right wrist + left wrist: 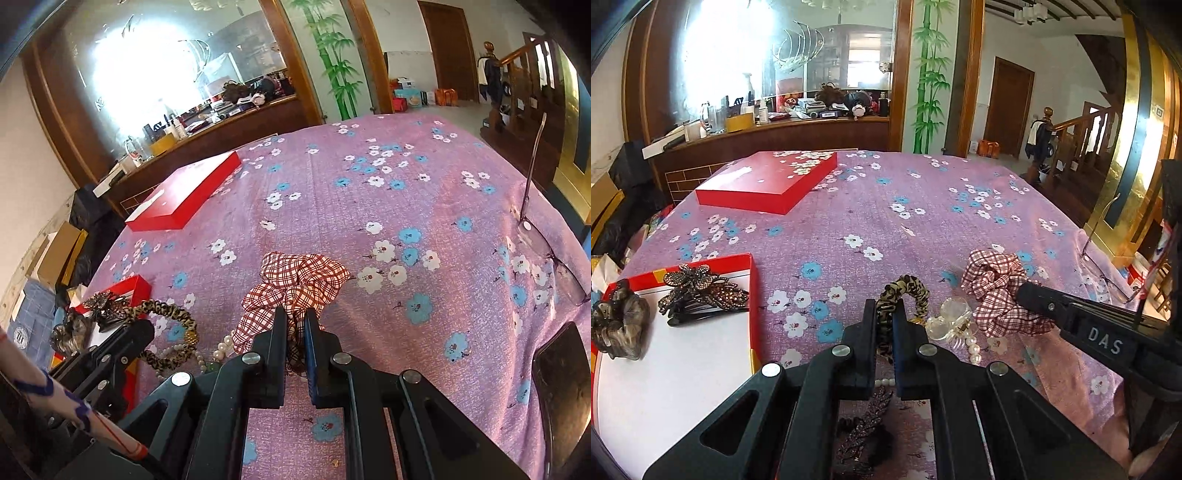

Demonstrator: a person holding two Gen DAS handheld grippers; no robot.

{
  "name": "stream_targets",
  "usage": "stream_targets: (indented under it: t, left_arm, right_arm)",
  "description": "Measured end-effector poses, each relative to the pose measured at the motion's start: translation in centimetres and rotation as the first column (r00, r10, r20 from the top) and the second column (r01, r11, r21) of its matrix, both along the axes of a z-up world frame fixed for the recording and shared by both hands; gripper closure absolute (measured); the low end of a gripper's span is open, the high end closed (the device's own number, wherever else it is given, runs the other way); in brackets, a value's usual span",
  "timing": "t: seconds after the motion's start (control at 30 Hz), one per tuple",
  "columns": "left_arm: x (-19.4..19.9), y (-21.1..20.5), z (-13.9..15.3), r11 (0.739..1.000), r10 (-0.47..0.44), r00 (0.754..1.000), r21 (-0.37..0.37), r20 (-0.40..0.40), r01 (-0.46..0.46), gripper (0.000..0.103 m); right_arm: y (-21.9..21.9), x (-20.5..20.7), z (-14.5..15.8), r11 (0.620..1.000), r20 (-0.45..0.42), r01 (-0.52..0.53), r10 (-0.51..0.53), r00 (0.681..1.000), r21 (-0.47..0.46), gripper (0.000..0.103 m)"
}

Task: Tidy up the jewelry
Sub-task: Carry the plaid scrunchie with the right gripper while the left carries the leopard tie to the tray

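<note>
Room: wooden panelling, a big mirror above a crowded shelf, a painted bamboo column, a brown door and a staircase are standing behind the tabletop.
Surface: purple cloth with white and blue flowers (886, 206) is covering the whole tabletop; it looks soft, so small pieces could sink a little into it.
Open box: red tray with white floor (683, 354) is lying at the near left edge; I judge it is the collecting place.
Already inside: rhinestone butterfly clip (701, 291) and brown scrunchie (618, 325) are resting on the white floor.
Lid: red lid (768, 181) is lying well apart, toward the far left corner, so it is not blocking the tray.
Left gripper (884, 317): its jaws are standing narrow and pinching the leopard scrunchie (905, 291), just beside the tray, probably for carrying it in.
Right gripper (295, 325): narrow too, it is squeezing the plaid scrunchie (299, 284) near the middle of the near edge.
Waiting pieces: clear claw clip (949, 317) and pearl strand (973, 349) are lying between the two scrunchies; a dark beaded piece (864, 432) is lying under the left gripper.
Not jewelry: eyeglasses (550, 251) are lying at the right edge.
Risk: the pearls are touching the scrunchies and could be dragged along.
</note>
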State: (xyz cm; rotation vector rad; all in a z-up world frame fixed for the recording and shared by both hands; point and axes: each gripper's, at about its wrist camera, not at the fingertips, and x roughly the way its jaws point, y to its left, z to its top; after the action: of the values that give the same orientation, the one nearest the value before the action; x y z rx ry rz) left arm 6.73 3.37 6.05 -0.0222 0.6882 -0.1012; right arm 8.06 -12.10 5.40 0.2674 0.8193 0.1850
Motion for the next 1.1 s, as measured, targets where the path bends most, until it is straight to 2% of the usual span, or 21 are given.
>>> stream_targets:
  t: [0.43,1.1]
  left_arm:
    - [-0.3,0.4,0.5,1.0,0.006,1.0,-0.015,0.019,-0.006,0.097]
    - [-0.6,0.6,0.6,1.0,0.03,0.999,0.004,0.043,-0.03,0.097]
  right_arm:
    - [0.6,-0.6,0.4,1.0,0.022,-0.019,0.019,1.0,-0.007,0.094]
    - [2.3,-1.4,0.7,0.997,0.049,-0.065,0.067,0.997,-0.03,0.093]
